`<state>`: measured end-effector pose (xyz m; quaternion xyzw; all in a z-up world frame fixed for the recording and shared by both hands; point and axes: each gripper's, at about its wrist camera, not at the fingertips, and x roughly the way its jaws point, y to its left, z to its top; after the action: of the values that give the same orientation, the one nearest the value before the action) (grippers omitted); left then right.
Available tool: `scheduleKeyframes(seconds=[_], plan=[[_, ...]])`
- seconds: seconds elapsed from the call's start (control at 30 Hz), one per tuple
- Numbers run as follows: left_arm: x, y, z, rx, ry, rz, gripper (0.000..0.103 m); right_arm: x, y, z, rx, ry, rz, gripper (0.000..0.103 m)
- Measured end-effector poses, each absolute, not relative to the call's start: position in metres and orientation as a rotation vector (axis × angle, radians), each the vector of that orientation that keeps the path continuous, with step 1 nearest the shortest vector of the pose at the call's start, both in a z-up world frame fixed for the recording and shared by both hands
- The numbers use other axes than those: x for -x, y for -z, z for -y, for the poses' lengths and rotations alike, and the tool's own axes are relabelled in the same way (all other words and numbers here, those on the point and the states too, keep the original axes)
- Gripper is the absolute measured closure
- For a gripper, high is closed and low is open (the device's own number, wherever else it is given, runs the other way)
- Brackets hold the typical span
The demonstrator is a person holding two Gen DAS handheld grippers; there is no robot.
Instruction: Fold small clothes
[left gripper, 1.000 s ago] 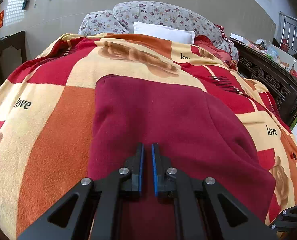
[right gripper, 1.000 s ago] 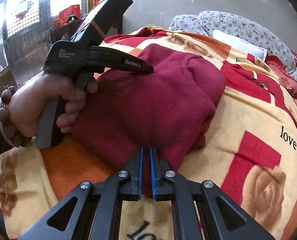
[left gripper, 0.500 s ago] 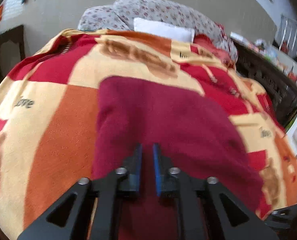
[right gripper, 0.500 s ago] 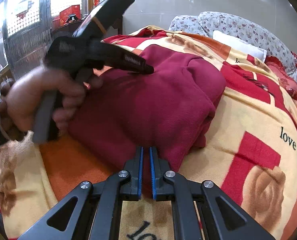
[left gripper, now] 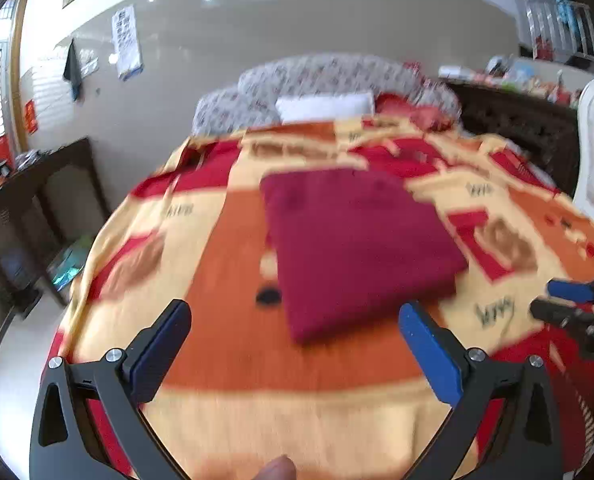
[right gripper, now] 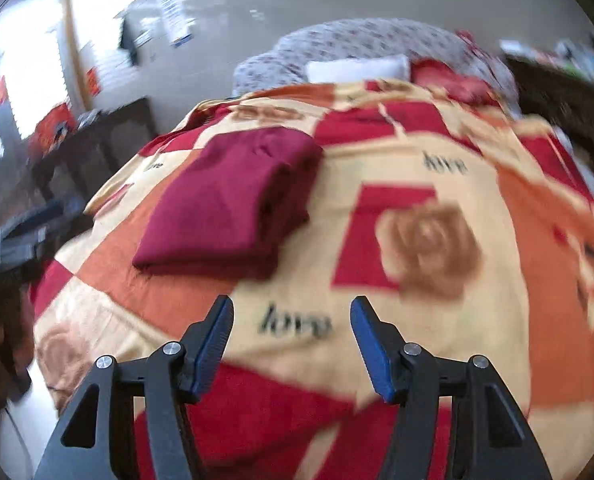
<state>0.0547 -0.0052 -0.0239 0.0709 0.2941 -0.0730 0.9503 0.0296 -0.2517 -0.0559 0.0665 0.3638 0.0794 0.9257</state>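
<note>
A dark red garment (left gripper: pixel 357 240) lies folded into a thick rectangle on the patterned blanket (left gripper: pixel 225 360). It also shows in the right wrist view, the garment (right gripper: pixel 233 204) lying left of centre. My left gripper (left gripper: pixel 293 316) hangs just short of its near edge, jaws opening wide, nothing between them. My right gripper (right gripper: pixel 291 316) is back from the garment over the blanket (right gripper: pixel 417 240), jaws opening and empty. In the left wrist view the right gripper (left gripper: pixel 573 304) enters at the right edge.
Floral pillows (left gripper: pixel 329 80) and a white pillow (left gripper: pixel 325 106) lie at the bed's head. A dark wooden cabinet (left gripper: pixel 29 208) stands left of the bed and dark carved furniture (left gripper: pixel 521 120) on the right. A tiled wall rises behind.
Both grippers let go of the red garment, opened and pulled back and up from it. The garment now lies folded on the blanket, farther off in both views.
</note>
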Motion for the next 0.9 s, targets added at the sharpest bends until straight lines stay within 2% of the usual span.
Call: scheduleKeyframes(seconds=[0.17,0.3,0.9], plan=[[-0.032,0.038,0.015,-0.111,0.152,-0.637,0.0,0.005,0.064,0.251,-0.123,-0.097,-0.719,0.039],[-0.029,0.049,0.014,-0.053,0.118,-0.743,0.0,0.02,0.066,0.248,-0.084,-0.077,-0.715,0.039],[-0.037,0.046,0.027,-0.052,0.125,-0.832,0.0,0.036,0.033,0.223,0.03,-0.096,-0.645,0.039]])
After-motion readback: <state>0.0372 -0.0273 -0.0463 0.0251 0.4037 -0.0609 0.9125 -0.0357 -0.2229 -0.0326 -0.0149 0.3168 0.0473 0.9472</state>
